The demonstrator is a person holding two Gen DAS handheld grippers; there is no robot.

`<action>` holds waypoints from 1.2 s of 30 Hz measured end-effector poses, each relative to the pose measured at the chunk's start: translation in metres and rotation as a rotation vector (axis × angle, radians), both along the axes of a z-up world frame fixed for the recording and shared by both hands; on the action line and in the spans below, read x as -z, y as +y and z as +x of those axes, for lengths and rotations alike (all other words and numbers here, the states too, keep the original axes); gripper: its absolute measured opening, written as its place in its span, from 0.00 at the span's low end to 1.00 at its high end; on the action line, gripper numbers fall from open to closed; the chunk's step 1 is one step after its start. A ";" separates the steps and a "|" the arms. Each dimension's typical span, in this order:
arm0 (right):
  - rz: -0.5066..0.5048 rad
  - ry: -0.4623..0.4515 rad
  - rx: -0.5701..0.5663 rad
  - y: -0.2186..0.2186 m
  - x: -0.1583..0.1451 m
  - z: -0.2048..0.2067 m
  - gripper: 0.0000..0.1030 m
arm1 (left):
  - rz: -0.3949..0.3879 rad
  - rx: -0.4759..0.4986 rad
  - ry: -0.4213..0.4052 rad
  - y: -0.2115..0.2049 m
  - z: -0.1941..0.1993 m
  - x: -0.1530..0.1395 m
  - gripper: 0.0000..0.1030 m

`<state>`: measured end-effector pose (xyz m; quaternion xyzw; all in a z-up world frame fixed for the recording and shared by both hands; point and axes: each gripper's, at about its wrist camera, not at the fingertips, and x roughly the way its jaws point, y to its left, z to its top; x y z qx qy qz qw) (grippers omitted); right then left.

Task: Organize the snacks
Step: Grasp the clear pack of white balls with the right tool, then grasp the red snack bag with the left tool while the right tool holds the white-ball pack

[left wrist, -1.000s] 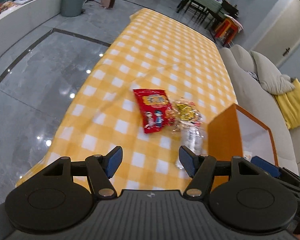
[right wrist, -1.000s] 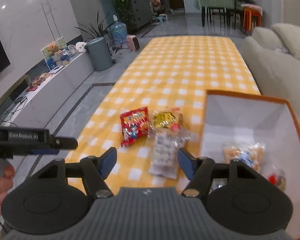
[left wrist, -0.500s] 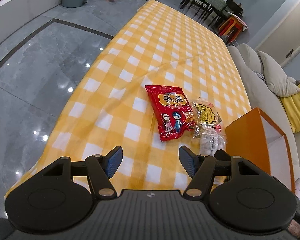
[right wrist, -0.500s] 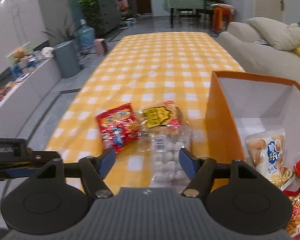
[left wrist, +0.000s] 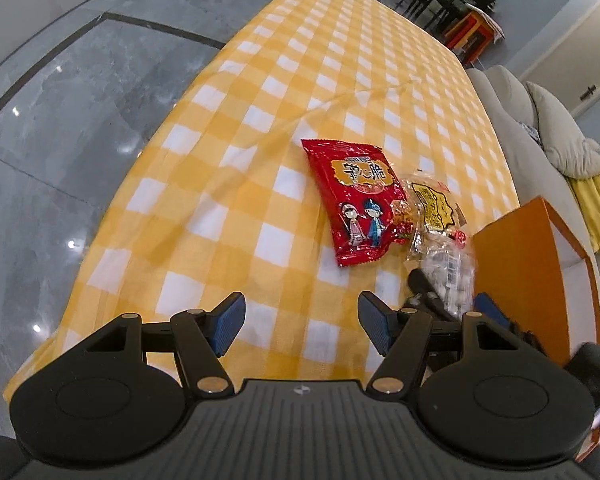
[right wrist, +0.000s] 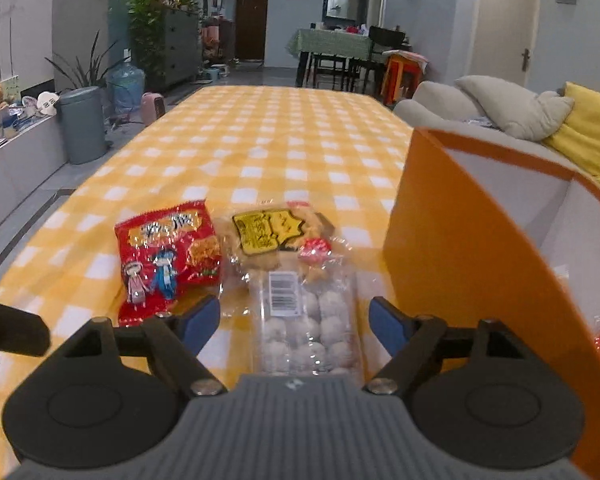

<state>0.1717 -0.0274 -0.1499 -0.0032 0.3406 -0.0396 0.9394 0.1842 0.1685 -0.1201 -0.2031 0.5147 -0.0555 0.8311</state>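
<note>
A red snack bag [left wrist: 358, 200] [right wrist: 166, 256] lies on the yellow checked tablecloth. Beside it lie a clear bag with a yellow label [left wrist: 432, 204] [right wrist: 274, 232] and a clear pack of white balls [left wrist: 450, 276] [right wrist: 306, 320]. An orange box [left wrist: 528, 276] [right wrist: 456, 248] stands to their right. My right gripper [right wrist: 294, 318] is open, low over the table, with the pack of white balls between its fingers. My left gripper [left wrist: 300, 322] is open and empty, short of the red bag. The right gripper's fingers [left wrist: 424, 284] show in the left wrist view at the pack.
The table [right wrist: 260, 140] runs far ahead under the cloth. A grey sofa with cushions [right wrist: 500, 108] lies along the right side. Grey tiled floor [left wrist: 60, 100] and a low counter with a bin [right wrist: 80, 124] lie to the left. A dining set [right wrist: 340, 56] stands at the far end.
My right gripper has dropped low and moved forward, so the pack of white balls now lies between its fingers. My left gripper has moved closer to the red bag.
</note>
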 end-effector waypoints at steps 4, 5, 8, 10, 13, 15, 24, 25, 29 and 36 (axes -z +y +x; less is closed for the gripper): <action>-0.064 0.030 -0.019 0.006 0.015 0.006 0.78 | -0.028 -0.017 -0.002 0.006 -0.001 0.000 0.74; -0.056 0.028 -0.019 0.005 0.016 0.005 0.76 | -0.034 -0.019 -0.003 0.007 -0.001 -0.001 0.74; -0.053 0.029 -0.022 0.001 0.021 0.000 0.63 | -0.036 -0.025 -0.003 0.007 -0.001 -0.001 0.74; -0.081 0.015 -0.025 0.000 0.022 -0.004 0.57 | -0.038 -0.026 0.001 0.007 -0.002 0.000 0.73; -0.069 0.003 -0.038 -0.004 0.022 -0.010 0.56 | -0.042 -0.030 0.003 0.007 -0.003 0.001 0.72; -0.067 -0.005 -0.039 -0.005 0.024 -0.014 0.55 | -0.041 -0.037 0.005 0.007 -0.004 0.001 0.72; -0.042 -0.038 -0.099 -0.011 0.028 -0.032 0.55 | -0.073 -0.041 -0.026 0.001 -0.016 -0.003 0.72; -0.041 -0.038 -0.099 -0.011 0.028 -0.032 0.55 | -0.068 -0.045 -0.030 0.000 -0.016 -0.003 0.72; -0.040 -0.038 -0.099 -0.011 0.028 -0.032 0.55 | -0.086 -0.078 -0.001 -0.006 -0.004 -0.002 0.72; -0.008 -0.037 -0.108 -0.013 0.029 -0.032 0.55 | 0.000 -0.057 -0.029 -0.036 0.038 -0.017 0.72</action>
